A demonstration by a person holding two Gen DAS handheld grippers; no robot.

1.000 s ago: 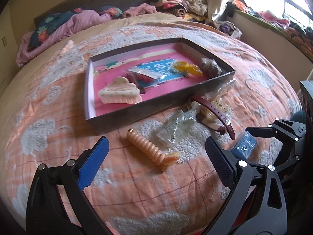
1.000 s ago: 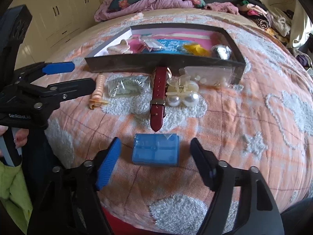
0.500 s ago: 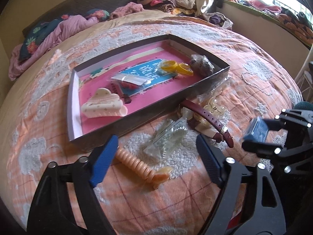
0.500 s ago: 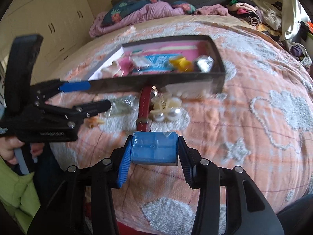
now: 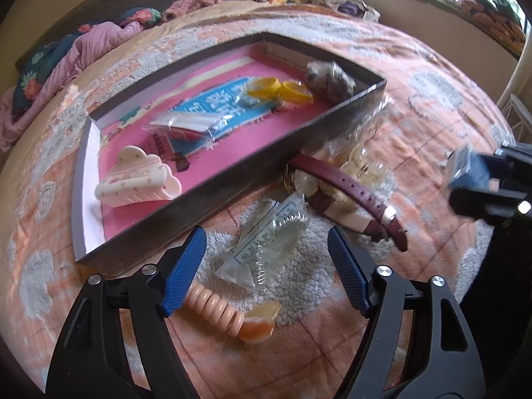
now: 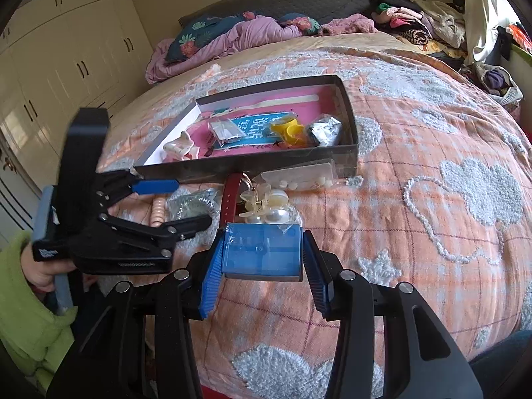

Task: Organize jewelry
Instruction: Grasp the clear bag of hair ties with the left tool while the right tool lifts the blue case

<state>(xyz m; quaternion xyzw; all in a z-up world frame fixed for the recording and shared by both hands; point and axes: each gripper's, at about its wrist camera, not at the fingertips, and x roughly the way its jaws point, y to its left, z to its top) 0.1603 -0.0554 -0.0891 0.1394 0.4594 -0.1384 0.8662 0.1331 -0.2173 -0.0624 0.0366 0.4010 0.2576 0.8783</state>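
Two grippers work over a bed covered by an orange-and-white blanket (image 6: 432, 153). The right gripper (image 6: 262, 252) is clamped on a small blue plastic case (image 6: 262, 251), one pad on each short end, so that the long axis of the case runs crosswise between the fingers; its broad face is turned toward the camera, and it is held clear of the blanket. In the left wrist view the same case (image 5: 465, 169) appears at the right edge, blurred, between the right gripper's fingers. The left gripper (image 5: 266, 259) stands partly open, its jaws having just been closing, and nothing is pressed between the pads. It is placed over a clear plastic packet (image 5: 269, 239) that lies on the blanket, long axis running diagonally from the near left toward the far right; whether the pads touch the packet cannot be told from this view. Just beside the left finger lies a peach spiral hair tie (image 5: 216, 309), partly hidden under that finger. A maroon-strapped watch (image 5: 345, 193) lies to the right of the packet, strap pointing toward the near right, its far end against the wall of a shallow box (image 5: 239, 173). The box has a pink floor and holds a cream hair claw (image 5: 139, 179), a wrapped packet (image 5: 189, 126), yellow rings (image 5: 279, 89) and a foil-like bundle (image 5: 329, 76). A hand (image 6: 43, 272) in a green sleeve (image 6: 20, 316) grips the left tool.
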